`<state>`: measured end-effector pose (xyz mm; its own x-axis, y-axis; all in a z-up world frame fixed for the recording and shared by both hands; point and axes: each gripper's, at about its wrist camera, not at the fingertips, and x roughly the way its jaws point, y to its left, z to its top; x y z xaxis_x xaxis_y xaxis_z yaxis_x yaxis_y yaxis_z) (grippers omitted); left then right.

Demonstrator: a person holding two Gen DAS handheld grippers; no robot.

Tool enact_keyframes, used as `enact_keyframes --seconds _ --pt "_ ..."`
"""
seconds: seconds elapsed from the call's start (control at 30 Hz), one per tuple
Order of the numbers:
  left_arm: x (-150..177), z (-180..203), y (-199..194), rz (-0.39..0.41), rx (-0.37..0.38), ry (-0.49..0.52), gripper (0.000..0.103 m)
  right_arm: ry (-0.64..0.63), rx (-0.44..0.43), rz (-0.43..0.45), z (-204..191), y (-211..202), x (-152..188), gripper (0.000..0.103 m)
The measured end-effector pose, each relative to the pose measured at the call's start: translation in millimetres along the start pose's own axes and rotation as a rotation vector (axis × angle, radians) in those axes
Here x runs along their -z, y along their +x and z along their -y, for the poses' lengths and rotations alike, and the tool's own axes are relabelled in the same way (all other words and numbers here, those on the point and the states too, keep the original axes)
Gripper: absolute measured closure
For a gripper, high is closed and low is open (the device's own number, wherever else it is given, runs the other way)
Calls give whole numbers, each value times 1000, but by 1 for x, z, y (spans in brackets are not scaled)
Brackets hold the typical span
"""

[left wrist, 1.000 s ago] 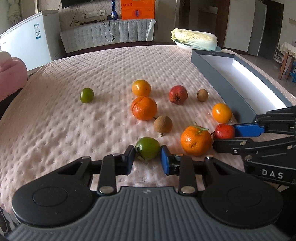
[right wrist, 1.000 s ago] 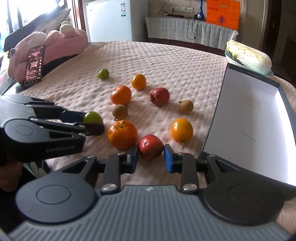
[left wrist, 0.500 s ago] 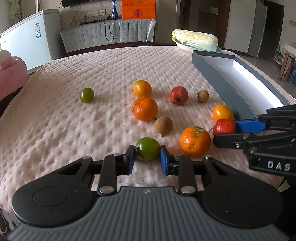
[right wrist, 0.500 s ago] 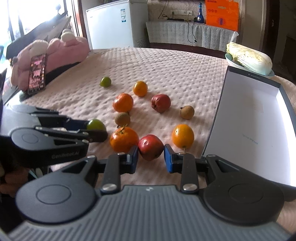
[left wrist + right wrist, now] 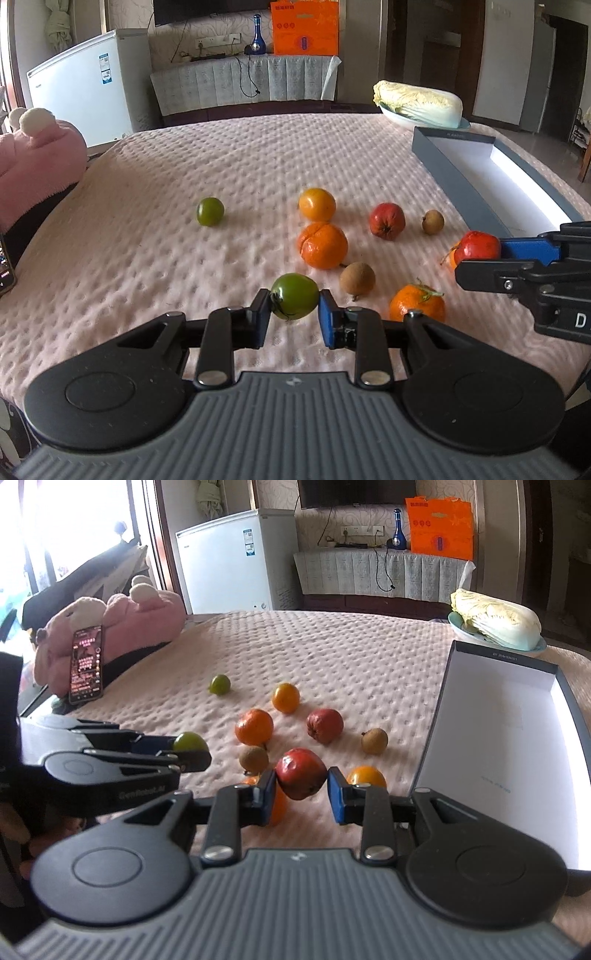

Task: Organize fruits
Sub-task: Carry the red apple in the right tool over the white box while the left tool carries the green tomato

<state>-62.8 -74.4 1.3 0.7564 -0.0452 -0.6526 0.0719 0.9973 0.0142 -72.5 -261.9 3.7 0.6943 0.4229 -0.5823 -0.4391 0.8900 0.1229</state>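
The left tongs (image 5: 294, 315) are clenched on a green fruit (image 5: 294, 296), lifted just above the pink quilted surface (image 5: 147, 258). The right tongs (image 5: 301, 794) grasp a red fruit (image 5: 301, 773), also raised. Beyond them loose fruits lie scattered: a large orange (image 5: 323, 245), a brown fruit (image 5: 357, 278) and a small green one (image 5: 209, 211). The open box (image 5: 509, 760) sits to the right.

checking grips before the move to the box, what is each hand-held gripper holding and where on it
Left hand-held gripper: the green fruit, pinched at its two sides. Right hand-held gripper: a red fruit, pinched at its two sides.
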Motion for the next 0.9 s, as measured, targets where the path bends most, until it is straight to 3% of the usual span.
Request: enact_keyframes --seconds 0.4,0.53,0.9 --pt "-10 -3 -13 40 -11 -51 71 16 -2 29 13 -7 -9 70" --pt "-17 2 -15 54 -31 -35 71 4 -11 31 14 -10 -9 70" --pt "-41 33 -8 87 3 1 71 36 18 63 36 -18 -12 70"
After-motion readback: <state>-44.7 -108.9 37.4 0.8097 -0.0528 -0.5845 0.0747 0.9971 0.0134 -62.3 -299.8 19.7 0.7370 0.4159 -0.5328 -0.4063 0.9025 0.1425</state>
